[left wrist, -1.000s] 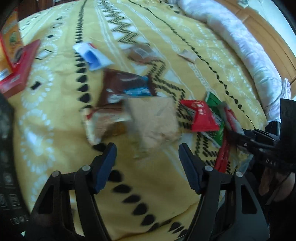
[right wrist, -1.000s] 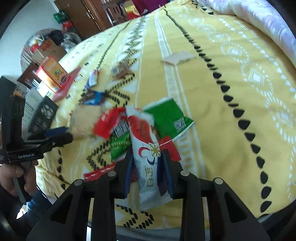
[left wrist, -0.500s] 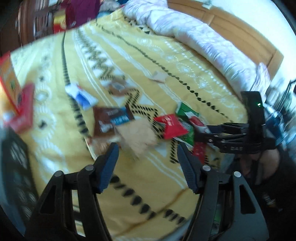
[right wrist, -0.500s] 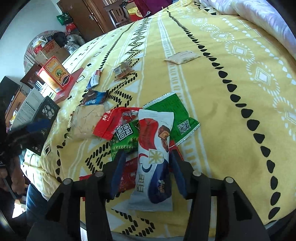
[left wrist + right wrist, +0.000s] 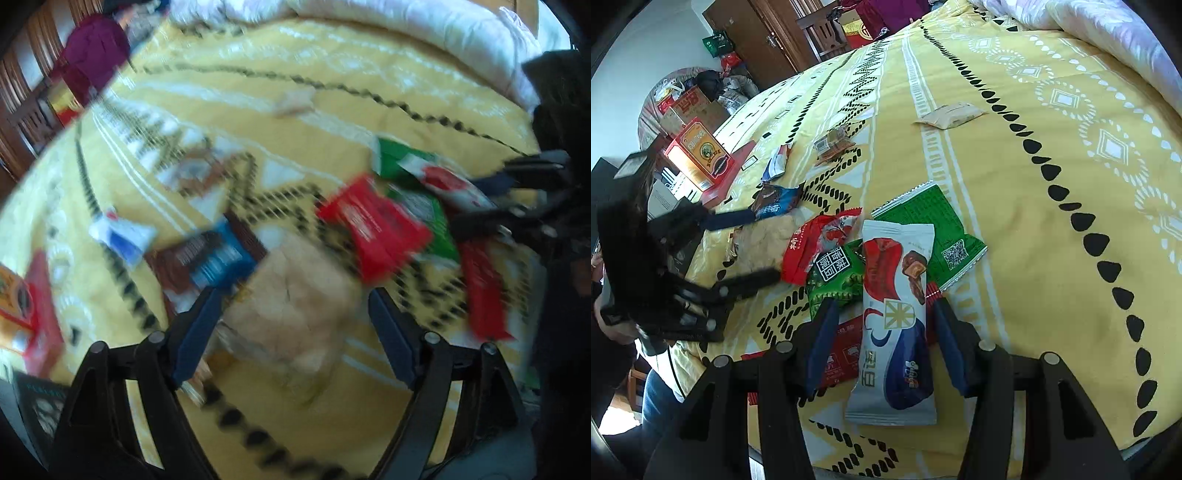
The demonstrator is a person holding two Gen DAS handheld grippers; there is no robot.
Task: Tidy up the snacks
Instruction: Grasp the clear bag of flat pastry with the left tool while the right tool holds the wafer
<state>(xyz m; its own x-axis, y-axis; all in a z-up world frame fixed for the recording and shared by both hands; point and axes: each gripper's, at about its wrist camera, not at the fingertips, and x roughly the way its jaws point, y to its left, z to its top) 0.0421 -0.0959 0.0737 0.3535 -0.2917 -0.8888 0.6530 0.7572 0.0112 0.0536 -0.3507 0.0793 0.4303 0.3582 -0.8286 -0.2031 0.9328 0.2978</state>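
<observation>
The right gripper (image 5: pixel 882 341) stands spread, having just opened, its pads clear of the white snack bar (image 5: pixel 895 328) lying between them atop the snack pile near the bed's (image 5: pixel 1052 229) front edge. The left gripper (image 5: pixel 291 325), widening too, straddles a pale bag (image 5: pixel 295 302), seemingly untouched through the blur. Open yellow bedspread stretches beyond.

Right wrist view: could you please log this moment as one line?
right gripper: open | white-red-blue snack packet: released onto pile | left gripper: open over beige packet
</observation>
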